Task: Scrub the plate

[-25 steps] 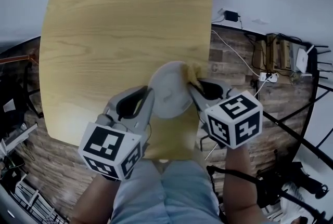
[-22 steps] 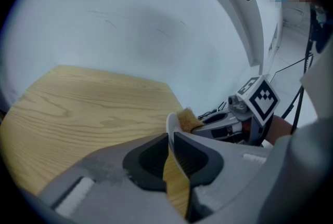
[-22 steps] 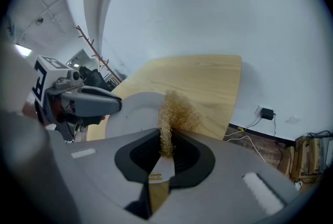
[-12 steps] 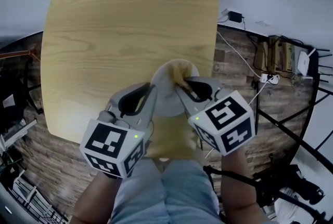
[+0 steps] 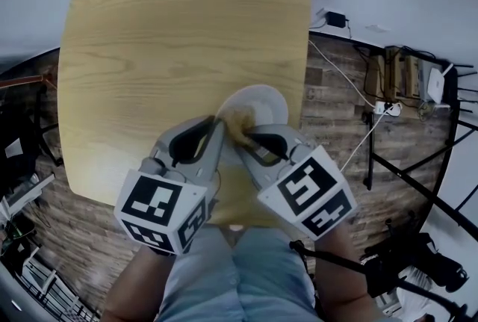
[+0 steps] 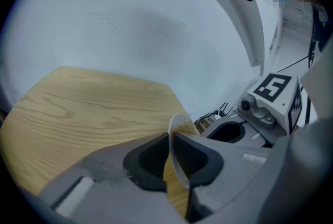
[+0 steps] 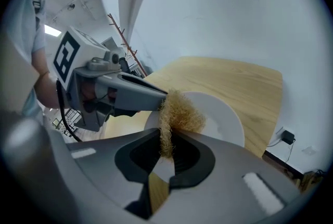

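Tan scrubber (image 7: 179, 111) pinched in right claw (image 7: 169, 145), pressed on plate (image 7: 221, 116) | left claw (image 6: 172, 139) clamps plate rim, over near edge of desk (image 5: 179, 36) | step: scrubbing, mid-stroke | next: sweep scrubber across plate face, rim grip kept firm

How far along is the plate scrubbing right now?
Done: both items are picked up. The left gripper is shut on the plate at its rim, and the right gripper is shut on a tan scrubber. In hand: the scrubber sits against the plate's face, close to the left gripper, over the table. Left: the rest of the scrubbing and setting both down. How clean the plate is can't be judged here.
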`<state>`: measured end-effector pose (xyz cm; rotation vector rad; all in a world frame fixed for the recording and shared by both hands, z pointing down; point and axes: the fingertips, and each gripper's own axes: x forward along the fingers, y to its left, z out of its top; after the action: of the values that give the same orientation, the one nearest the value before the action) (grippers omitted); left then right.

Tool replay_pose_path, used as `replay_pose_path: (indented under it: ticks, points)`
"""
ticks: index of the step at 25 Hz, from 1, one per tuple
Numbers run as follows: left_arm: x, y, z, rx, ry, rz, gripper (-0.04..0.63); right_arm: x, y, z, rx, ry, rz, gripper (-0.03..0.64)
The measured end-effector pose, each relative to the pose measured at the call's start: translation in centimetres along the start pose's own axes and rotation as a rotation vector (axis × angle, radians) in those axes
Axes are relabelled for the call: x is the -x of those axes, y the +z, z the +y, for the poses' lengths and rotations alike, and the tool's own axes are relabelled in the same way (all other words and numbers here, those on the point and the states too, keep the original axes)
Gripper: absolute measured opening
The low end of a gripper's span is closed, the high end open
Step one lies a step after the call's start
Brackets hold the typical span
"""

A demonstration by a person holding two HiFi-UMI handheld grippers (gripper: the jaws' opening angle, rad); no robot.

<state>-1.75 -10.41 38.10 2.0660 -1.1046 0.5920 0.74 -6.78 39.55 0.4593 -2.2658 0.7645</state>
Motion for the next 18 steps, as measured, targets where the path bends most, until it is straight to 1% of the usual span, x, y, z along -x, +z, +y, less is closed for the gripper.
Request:
replay_pose_path:
  ticks: [5, 9, 18]
  points:
    - [0.0, -0.3, -0.1, 0.008, 0.006, 0.001, 0.052, -0.2, -2.0, 1.5, -0.013, 0.045, 0.027, 0.038]
    - [0.0, -0.2, -0.2, -0.009, 0.006, 0.0, 0.051, -0.2, -3.9, 2.3, -0.029, 0.066, 0.058, 0.038]
    - [0.3, -0.2, -0.2, -0.026, 0.016, 0.005, 0.051, 1.1, -7.4, 1.0, -0.117, 0.026, 0.102, 0.038]
